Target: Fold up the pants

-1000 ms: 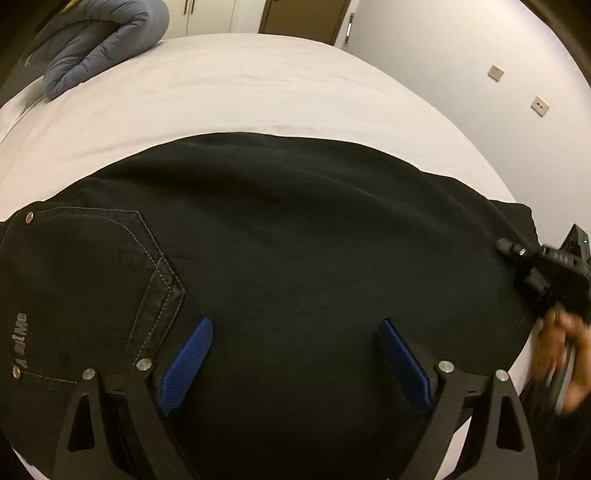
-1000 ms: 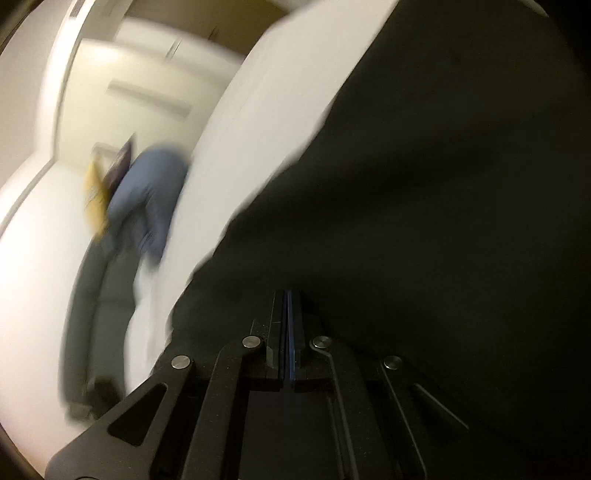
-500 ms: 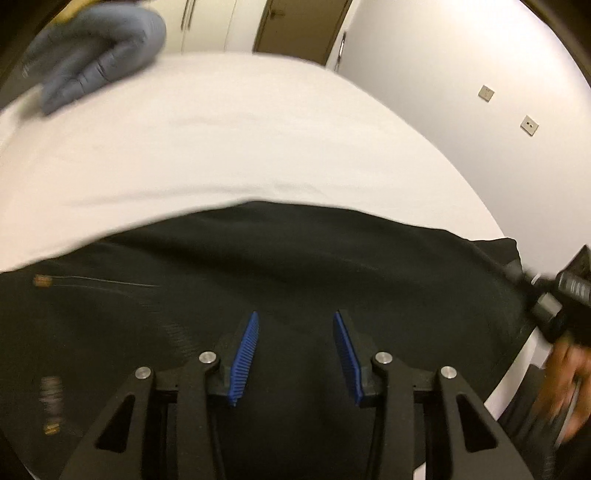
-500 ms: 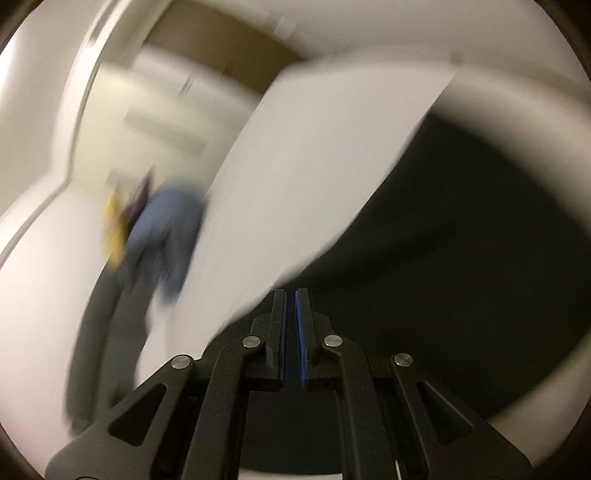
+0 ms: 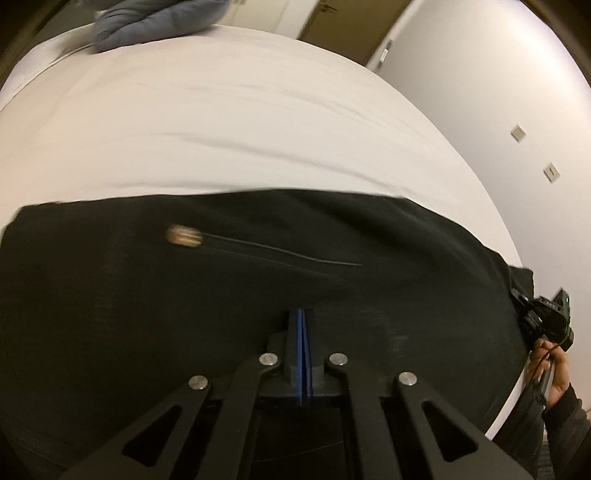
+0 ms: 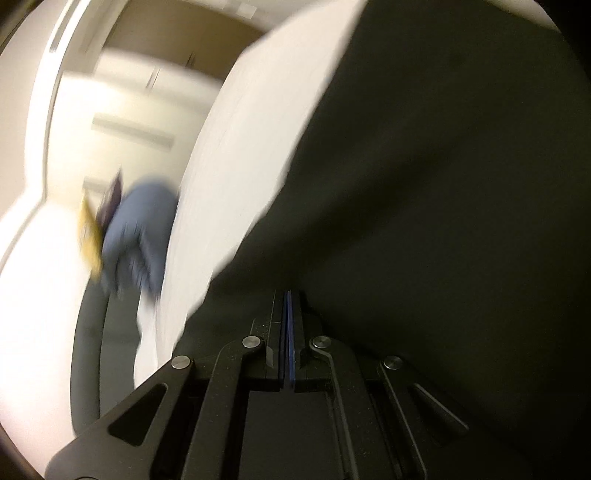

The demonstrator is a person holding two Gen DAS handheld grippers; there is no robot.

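Observation:
Black denim pants (image 5: 258, 288) lie across the near part of a white bed (image 5: 229, 140). A rivet and a pocket seam (image 5: 184, 235) show on them, blurred. My left gripper (image 5: 302, 317) is shut, its blue pads pressed together on the near edge of the pants. My right gripper (image 6: 288, 299) is also shut on the pants (image 6: 424, 221) at their edge, with black cloth filling the right side of that view. The right gripper also shows in the left wrist view (image 5: 543, 317), at the pants' right end, held by a hand.
A rolled blue-grey blanket (image 5: 155, 16) lies at the far end of the bed; it also shows in the right wrist view (image 6: 136, 236). A white wall with switch plates (image 5: 517, 133) runs along the bed's right side. A door (image 5: 343, 18) stands behind.
My left gripper went from wide open to shut on the pants' near edge. The pants' far edge has drawn nearer, baring more white sheet. The right gripper stayed shut while its view swung.

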